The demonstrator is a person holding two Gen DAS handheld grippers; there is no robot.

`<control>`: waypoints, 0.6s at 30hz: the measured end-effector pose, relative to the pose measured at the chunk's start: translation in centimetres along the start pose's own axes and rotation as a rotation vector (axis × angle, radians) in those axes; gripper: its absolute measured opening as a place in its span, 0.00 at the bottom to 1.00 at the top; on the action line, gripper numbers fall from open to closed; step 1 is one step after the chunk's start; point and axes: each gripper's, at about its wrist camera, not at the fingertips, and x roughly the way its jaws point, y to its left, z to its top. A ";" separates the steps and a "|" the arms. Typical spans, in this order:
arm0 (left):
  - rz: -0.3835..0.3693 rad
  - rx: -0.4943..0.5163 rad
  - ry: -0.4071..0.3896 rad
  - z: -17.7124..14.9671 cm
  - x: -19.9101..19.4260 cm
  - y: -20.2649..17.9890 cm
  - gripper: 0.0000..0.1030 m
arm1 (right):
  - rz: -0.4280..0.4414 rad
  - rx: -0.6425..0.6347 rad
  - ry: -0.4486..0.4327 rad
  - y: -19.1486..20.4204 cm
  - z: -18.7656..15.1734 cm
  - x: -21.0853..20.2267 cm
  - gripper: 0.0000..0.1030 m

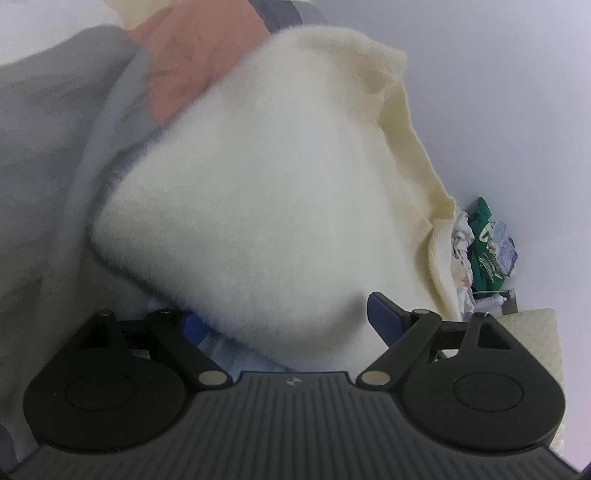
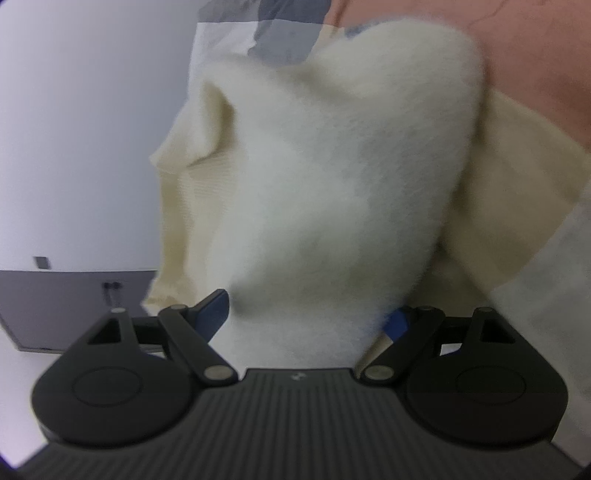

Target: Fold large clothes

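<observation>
A thick, fluffy white garment (image 1: pixel 251 192) fills the middle of both wrist views and looks folded into a rounded bundle. In the left wrist view it lies between the wide-apart jaws of my left gripper (image 1: pixel 288 317), and its fluff covers part of the left finger. The right finger (image 1: pixel 384 314) shows its blue inner face beside the cloth. In the right wrist view the same garment (image 2: pixel 332 177) sits between the spread jaws of my right gripper (image 2: pixel 306 317), with its fluff over the right finger (image 2: pixel 397 323). I see neither gripper pinching the cloth.
A cream knit cloth (image 1: pixel 402 122) lies behind the white garment, with a pink cloth (image 1: pixel 192 62) and a grey cloth (image 1: pixel 48 147) to the left. Crumpled bags (image 1: pixel 487 243) sit at the right. A grey box (image 2: pixel 74 306) stands by the pale wall. Checked fabric (image 2: pixel 280 26) shows at the top.
</observation>
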 end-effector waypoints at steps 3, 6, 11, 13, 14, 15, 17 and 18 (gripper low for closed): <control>0.032 0.004 -0.030 0.0 0.1 0.0 0.71 | -0.008 0.011 -0.025 -0.3 0.3 -0.3 0.83; 0.050 -0.006 -0.055 0.3 0.1 0.2 0.56 | -0.006 0.011 -0.034 -0.7 0.7 -0.4 0.81; 0.064 0.026 -0.102 0.1 -0.4 -0.4 0.37 | 0.005 -0.021 -0.024 -0.9 1.0 -0.5 0.65; 0.066 0.060 -0.122 0.0 -0.8 -1.0 0.33 | 0.001 -0.061 -0.032 -0.4 0.9 -0.7 0.54; 0.065 0.078 -0.133 -0.1 -1.1 -1.3 0.30 | 0.000 -0.091 -0.039 0.1 0.8 -0.9 0.47; 0.061 0.093 -0.145 -0.2 -1.4 -1.6 0.29 | 0.002 -0.117 -0.044 0.5 0.7 -1.1 0.45; 0.051 0.128 -0.176 -0.6 -2.1 -2.3 0.27 | 0.014 -0.158 -0.055 1.1 0.6 -1.3 0.39; 0.049 0.154 -0.190 -0.8 -2.5 -2.8 0.27 | 0.021 -0.173 -0.061 1.4 0.6 -1.5 0.39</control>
